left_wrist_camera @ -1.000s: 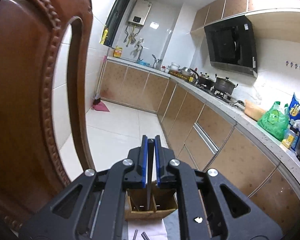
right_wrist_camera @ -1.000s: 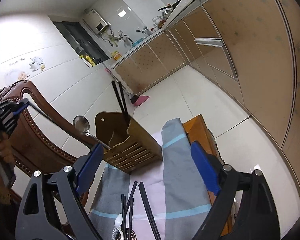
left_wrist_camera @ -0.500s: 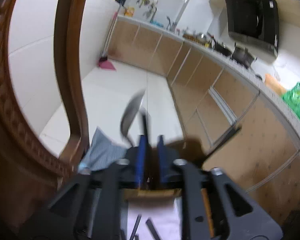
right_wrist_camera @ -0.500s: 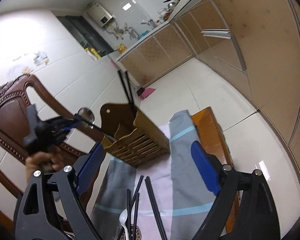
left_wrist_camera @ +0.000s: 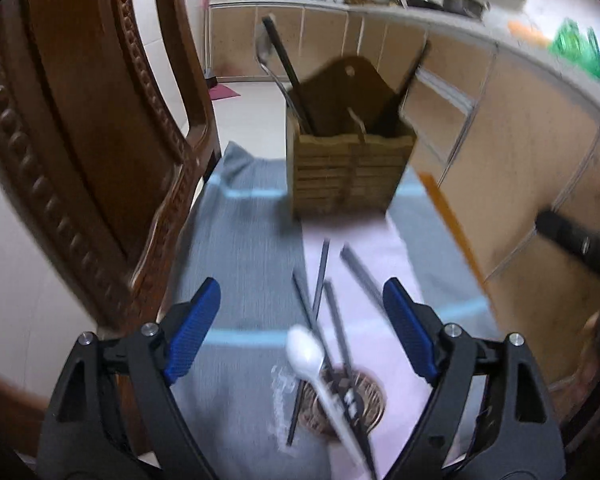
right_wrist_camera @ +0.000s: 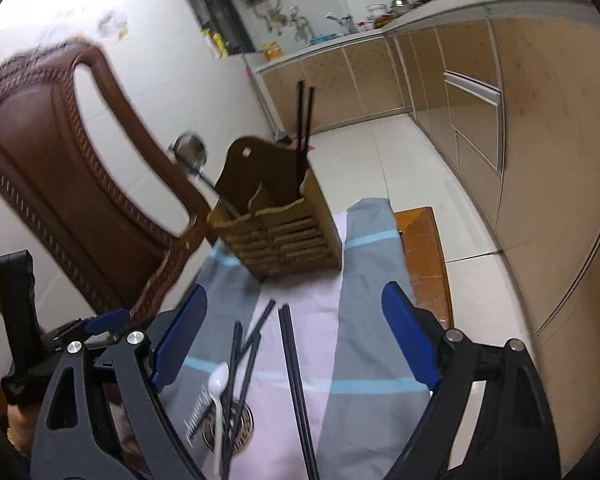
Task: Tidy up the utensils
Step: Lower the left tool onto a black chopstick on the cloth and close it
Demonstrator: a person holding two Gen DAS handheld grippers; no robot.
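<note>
In the left wrist view, the utensil holder [left_wrist_camera: 350, 168] is standing at upper centre on the cloth [left_wrist_camera: 240, 264], with a chair back [left_wrist_camera: 80, 140] filling the left. Below it, loose chopsticks [left_wrist_camera: 320, 276] are lying on the cloth, their lower ends and a spoon [left_wrist_camera: 306, 350] resting across a round coaster [left_wrist_camera: 370, 404]. Cabinets [left_wrist_camera: 520, 140] are running along the right.

Black chopsticks [right_wrist_camera: 290, 344], white spoon [right_wrist_camera: 219, 380], grey-pink blue-striped cloth [right_wrist_camera: 364, 320].
</note>
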